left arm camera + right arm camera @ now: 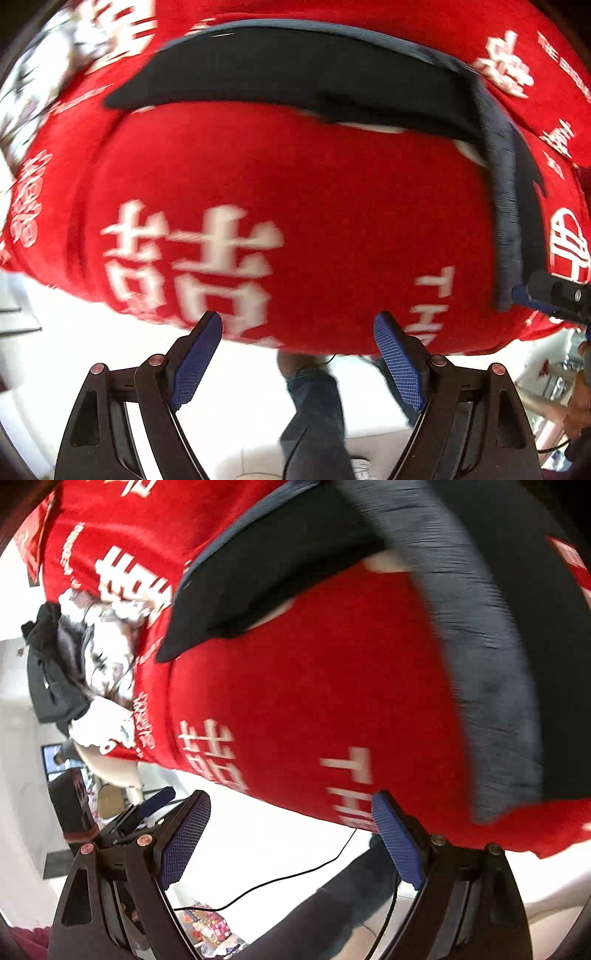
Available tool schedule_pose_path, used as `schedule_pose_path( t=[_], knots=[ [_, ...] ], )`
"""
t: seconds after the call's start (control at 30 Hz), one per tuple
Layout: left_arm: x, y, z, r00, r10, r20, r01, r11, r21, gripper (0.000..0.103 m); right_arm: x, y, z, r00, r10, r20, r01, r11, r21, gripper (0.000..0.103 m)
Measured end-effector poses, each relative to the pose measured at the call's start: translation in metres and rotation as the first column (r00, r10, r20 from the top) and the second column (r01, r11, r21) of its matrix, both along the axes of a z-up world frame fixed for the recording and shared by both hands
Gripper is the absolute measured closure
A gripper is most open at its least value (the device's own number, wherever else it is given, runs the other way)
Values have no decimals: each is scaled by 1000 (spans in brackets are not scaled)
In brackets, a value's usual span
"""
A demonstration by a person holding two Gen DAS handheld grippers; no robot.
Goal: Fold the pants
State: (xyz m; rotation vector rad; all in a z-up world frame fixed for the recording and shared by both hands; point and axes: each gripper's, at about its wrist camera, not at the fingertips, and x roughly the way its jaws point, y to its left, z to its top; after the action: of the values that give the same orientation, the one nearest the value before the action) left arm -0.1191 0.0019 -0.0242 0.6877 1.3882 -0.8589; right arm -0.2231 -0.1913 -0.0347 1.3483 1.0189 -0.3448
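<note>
The left gripper (297,332) stands open, its two blue-padded fingers (195,363) spread wide with nothing between them. It hangs over the near edge of a red cloth (295,192) printed with white characters, which covers the table.

The pants (280,70) are dark, almost black, and lie on the red cloth on the far side of it. In the left wrist view one part runs across the far side from left to right. A ribbed, greyish-blue band (506,206) comes down the right side toward the near edge of the table. At the near end of that band sits the tip of the other tool (561,295), but motion blur makes it unclear whether it touches the fabric.

The right gripper (291,812) is open as well, fingers (397,843) apart and holding nothing, at the near edge of the red cloth (314,686). In its view the pants (258,576) spread across the far part of the table, and the ribbed band (491,686) curves down the right side to the table's edge. To the left, a heap of pale and dark clothes (96,657) lies on the cloth. Below the table edge a black cable (295,877) crosses the pale floor.
</note>
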Motion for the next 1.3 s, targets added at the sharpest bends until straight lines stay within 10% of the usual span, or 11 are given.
schedule_pose_path(
  t=[0.27,0.57,0.77,0.8,0.83,0.87,1.13,1.2,1.3],
  knots=[
    [-71,-125,-20,980,-116,-163,100,990,-104,18,-125,-55,-26,979,-188,-82,191,981,26,12],
    [-116,-202,-52,946,-225,-236,207,973,-99,18,-173,-43,-76,944,-322,74,291,915,279,16],
    [-129,-218,-52,910,-267,-318,240,963,-122,18,-167,-37,-109,787,-591,177,480,767,425,31],
    [-131,-221,-53,907,-271,-323,243,962,-124,19,-163,-34,-120,759,-629,167,496,726,477,52],
    [-133,-224,-51,905,-273,-325,245,961,-126,30,-159,-32,-127,751,-643,152,497,701,511,96],
    [-134,-227,-50,903,-273,-331,246,961,-124,41,-153,-30,-132,750,-647,137,491,683,541,98],
    [-125,-285,8,926,-267,-267,202,948,-247,40,-183,-128,-66,673,-655,344,506,747,431,98],
    [-115,-307,25,948,-244,-202,181,941,-286,22,-194,-166,-58,638,-670,380,525,739,422,96],
    [-101,-332,49,973,-213,-91,169,920,-353,19,-199,-225,-49,672,-650,356,556,760,337,89]
  ],
)
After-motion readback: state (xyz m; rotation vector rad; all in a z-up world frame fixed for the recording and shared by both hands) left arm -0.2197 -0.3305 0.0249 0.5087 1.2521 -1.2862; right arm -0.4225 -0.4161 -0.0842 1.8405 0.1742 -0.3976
